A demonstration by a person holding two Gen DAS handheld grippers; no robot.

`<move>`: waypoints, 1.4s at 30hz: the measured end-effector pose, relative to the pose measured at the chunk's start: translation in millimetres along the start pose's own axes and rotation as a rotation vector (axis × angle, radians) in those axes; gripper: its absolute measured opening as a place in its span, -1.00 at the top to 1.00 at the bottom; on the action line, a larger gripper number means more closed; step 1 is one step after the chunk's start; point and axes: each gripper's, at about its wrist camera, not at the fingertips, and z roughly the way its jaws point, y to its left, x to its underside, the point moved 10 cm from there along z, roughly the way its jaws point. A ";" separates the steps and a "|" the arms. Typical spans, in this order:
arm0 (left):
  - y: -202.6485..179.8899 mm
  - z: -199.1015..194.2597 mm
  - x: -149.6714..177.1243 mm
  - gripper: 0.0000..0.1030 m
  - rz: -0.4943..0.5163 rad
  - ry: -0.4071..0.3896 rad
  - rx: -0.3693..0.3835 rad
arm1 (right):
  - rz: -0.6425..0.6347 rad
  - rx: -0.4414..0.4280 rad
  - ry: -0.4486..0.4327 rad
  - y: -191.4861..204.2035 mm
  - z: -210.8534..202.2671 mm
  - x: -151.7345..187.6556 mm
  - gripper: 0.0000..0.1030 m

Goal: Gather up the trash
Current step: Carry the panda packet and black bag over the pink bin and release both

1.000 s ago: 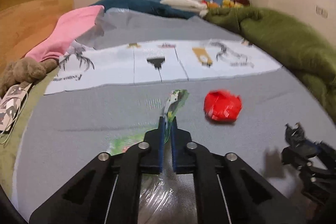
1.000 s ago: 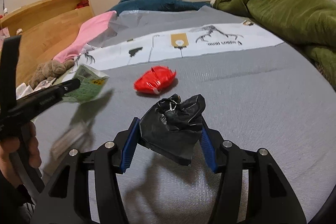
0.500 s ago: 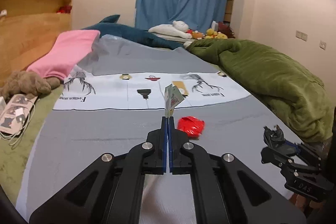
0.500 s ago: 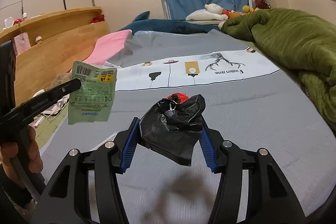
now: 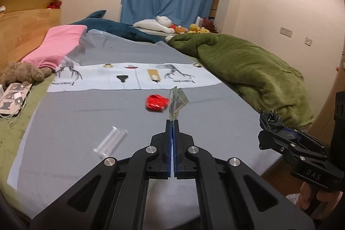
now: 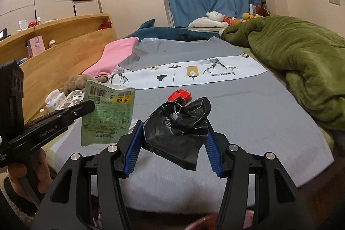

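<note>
Left tongs (image 5: 171, 122) clench a flat green printed wrapper (image 6: 107, 113); right tongs (image 6: 172, 143) grasp crumpled black plastic film (image 6: 179, 124), both lifted clear of the bed for carrying away.

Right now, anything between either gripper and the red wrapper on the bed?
No obstacle on the grey sheet before the red wrapper, but both are occupied: left gripper holds the green packet, right gripper the black bag.
</note>
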 end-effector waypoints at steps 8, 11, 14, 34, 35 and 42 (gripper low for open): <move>-54.2 -33.3 33.3 0.99 0.067 0.018 0.062 | 0.010 0.049 0.000 -13.7 -56.6 35.3 -0.06; -76.0 -40.3 48.6 0.99 0.098 0.035 0.093 | 0.039 0.070 0.017 -26.8 -74.2 53.6 -0.06; -95.4 -43.1 62.9 0.99 0.121 0.054 0.121 | 0.064 0.095 0.024 -38.4 -87.6 69.6 -0.06; -188.1 -16.8 199.5 0.99 0.210 0.286 0.276 | 0.212 0.272 0.166 -122.0 -127.7 208.4 -0.06; -187.9 -14.1 203.5 0.99 0.212 0.292 0.276 | 0.217 0.275 0.171 -124.3 -126.5 211.3 -0.06; -185.4 3.4 222.4 0.99 0.220 0.347 0.262 | 0.221 0.276 0.206 -130.8 -113.4 223.0 -0.07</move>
